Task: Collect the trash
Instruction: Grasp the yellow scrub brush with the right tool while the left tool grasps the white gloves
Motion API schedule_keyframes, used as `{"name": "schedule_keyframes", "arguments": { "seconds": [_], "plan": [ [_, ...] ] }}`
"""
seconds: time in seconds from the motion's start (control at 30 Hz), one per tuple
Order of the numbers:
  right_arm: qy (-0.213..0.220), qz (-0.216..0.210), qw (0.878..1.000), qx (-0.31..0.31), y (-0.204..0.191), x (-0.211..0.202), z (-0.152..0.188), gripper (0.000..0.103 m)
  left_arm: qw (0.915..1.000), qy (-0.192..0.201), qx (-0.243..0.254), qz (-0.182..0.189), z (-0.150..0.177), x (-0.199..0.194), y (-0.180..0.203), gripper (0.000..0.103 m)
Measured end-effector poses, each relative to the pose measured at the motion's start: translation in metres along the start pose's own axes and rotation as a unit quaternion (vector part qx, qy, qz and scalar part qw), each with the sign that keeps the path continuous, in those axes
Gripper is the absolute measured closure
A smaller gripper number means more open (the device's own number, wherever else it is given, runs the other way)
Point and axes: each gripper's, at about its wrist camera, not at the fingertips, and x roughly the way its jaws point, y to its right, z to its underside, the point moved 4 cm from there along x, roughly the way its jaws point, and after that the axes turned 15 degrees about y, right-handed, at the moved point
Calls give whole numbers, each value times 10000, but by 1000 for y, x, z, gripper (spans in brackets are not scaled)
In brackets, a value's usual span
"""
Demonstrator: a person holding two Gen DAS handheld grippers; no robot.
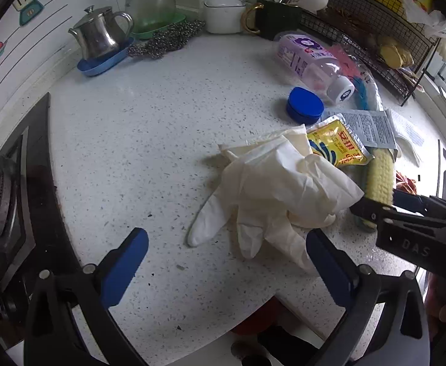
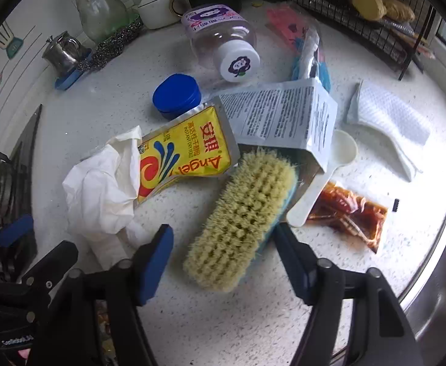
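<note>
On the counter (image 1: 149, 140) before me the gloves (image 1: 271, 189) lie crumpled beside the yeast packet (image 2: 186, 149); both my left gripper (image 1: 226, 262) and right gripper (image 2: 223, 256) stand open and empty; I judge the first pickup pending, so next I close left on the gloves.

Both tools are showing black plastic frames with silver screw heads and flat blue pads on their fingers. The left tool (image 1: 227, 262) and the right tool (image 2: 223, 262) match; the right one's body is wearing embossed "DAS" lettering.
</note>
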Motion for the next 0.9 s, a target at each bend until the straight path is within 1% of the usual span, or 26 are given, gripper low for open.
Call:
{"name": "schedule_keyframes", "arguments": {
  "seconds": [0.03,0.13,0.17,0.2,0.3,0.33,0.5,0.6,0.73,0.8,0.87,0.9],
  "plan": [
    [25,19,10000,-71,0,-1,0,54,10000,6,13,64,0,-1,1,0],
    [-98,-116,9999,-74,0,-6,2,65,9996,35,20,295,-3,-9,6,0],
    [-112,-145,9998,-72,2,-9,3,67,9994,31,47,334,-4,-10,8,0],
    [-105,-163,9998,-91,4,-15,5,72,9994,29,103,328,-6,-12,10,0],
    [-11,-268,9995,-195,7,-32,9,74,9993,3,329,171,-9,-12,15,0],
    [12,-287,9994,-209,10,-35,11,74,9992,0,349,182,-10,-12,16,0],
    [67,-300,9994,-162,25,-50,16,75,9989,-7,121,442,-20,-5,21,0],
    [168,-292,9991,-271,26,-60,17,75,9987,-42,23,510,-25,5,23,0],
    [170,-362,9986,-350,17,-56,10,75,9985,-132,100,514,-26,21,30,0],
    [167,-379,9984,-397,17,-56,9,75,9982,-177,143,552,-25,28,34,4],
    [148,-395,9983,-414,19,-55,10,75,9978,-228,129,615,-25,34,37,18],
    [129,-412,9982,-417,18,-54,10,75,9976,-253,116,626,-25,36,38,22]
  ]
}}
